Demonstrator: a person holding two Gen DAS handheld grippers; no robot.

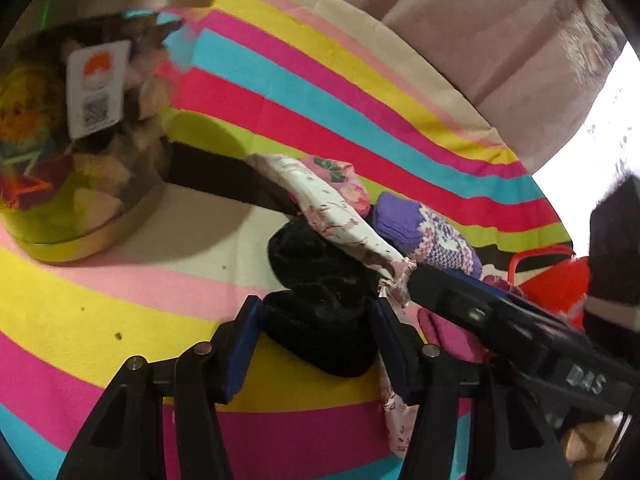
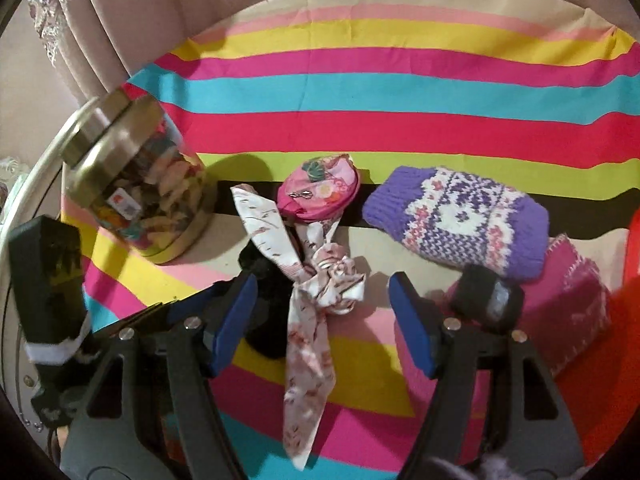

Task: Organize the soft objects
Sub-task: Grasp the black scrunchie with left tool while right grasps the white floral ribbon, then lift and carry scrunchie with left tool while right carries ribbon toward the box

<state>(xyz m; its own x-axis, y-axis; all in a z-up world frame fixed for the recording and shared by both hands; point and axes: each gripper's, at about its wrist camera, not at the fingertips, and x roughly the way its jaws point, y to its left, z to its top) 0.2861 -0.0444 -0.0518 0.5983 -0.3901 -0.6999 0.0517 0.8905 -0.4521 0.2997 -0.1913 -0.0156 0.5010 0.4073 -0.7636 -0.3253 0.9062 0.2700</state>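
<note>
A black fuzzy soft item [image 1: 320, 304] lies on the striped cloth between the open fingers of my left gripper [image 1: 316, 320]; it also shows in the right wrist view [image 2: 264, 320]. A white floral bow scrunchie [image 2: 320, 280] with long tails lies between the open fingers of my right gripper [image 2: 320, 316], and it drapes over the black item in the left wrist view [image 1: 340, 216]. Behind lie a pink round pouch [image 2: 320, 190], a purple knitted mitten [image 2: 456, 220] and a pink felt piece [image 2: 568, 304]. A clear jar [image 2: 140, 184] holds several soft items.
The striped tablecloth [image 2: 360, 92] covers a round table, with beige curtains [image 2: 132, 8] behind. A red object [image 1: 556, 280] sits at the right edge. The right gripper's body [image 1: 500, 320] crosses the left wrist view close beside the left gripper.
</note>
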